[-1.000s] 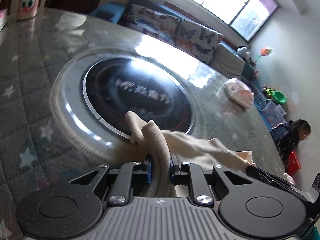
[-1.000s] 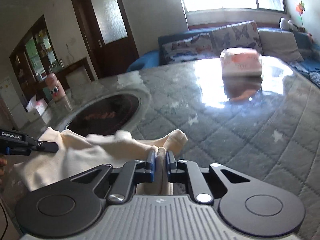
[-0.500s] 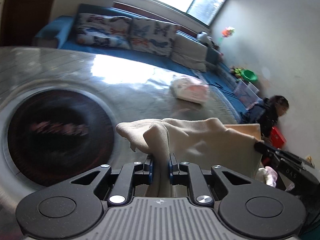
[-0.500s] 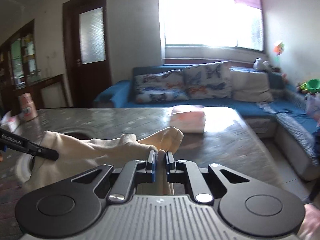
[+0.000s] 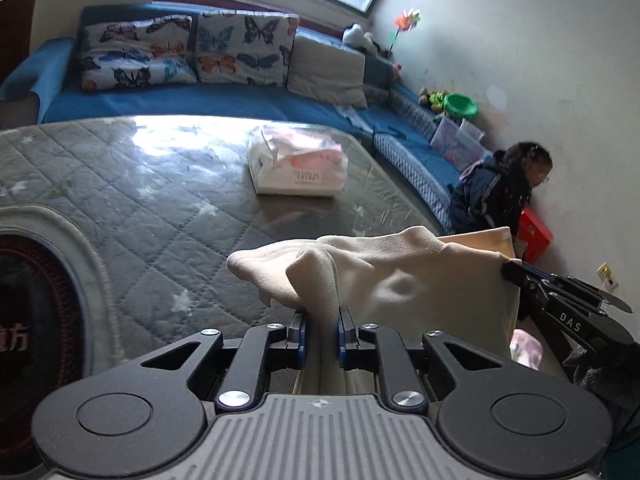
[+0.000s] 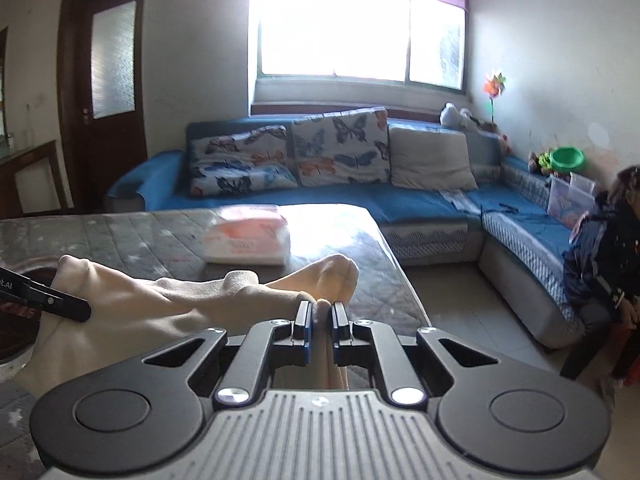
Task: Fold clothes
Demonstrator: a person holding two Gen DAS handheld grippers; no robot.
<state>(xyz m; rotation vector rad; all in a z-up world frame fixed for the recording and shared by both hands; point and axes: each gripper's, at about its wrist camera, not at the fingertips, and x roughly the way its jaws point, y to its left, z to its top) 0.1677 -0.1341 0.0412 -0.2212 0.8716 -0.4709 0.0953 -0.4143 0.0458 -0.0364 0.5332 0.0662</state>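
Observation:
A cream garment (image 5: 400, 280) hangs stretched between both grippers, lifted above the table. My left gripper (image 5: 320, 326) is shut on one bunched edge of it. My right gripper (image 6: 320, 320) is shut on the other edge of the cream garment (image 6: 168, 304). The right gripper's black tip (image 5: 568, 304) shows at the right of the left wrist view, and the left gripper's tip (image 6: 44, 300) at the left of the right wrist view. The lower part of the garment is hidden behind the grippers.
The table has a grey quilted cover with stars (image 5: 152, 192) and a round black hotplate (image 5: 32, 312) at the left. A tissue pack (image 5: 298, 168) lies farther on. A blue sofa (image 6: 400, 200) stands behind; a child (image 5: 504, 192) sits at the right by the wall.
Both grippers have risen with the garment and tilted up, so the views swung from the tabletop toward the sofa and window. The garment left the table and now hangs between them.

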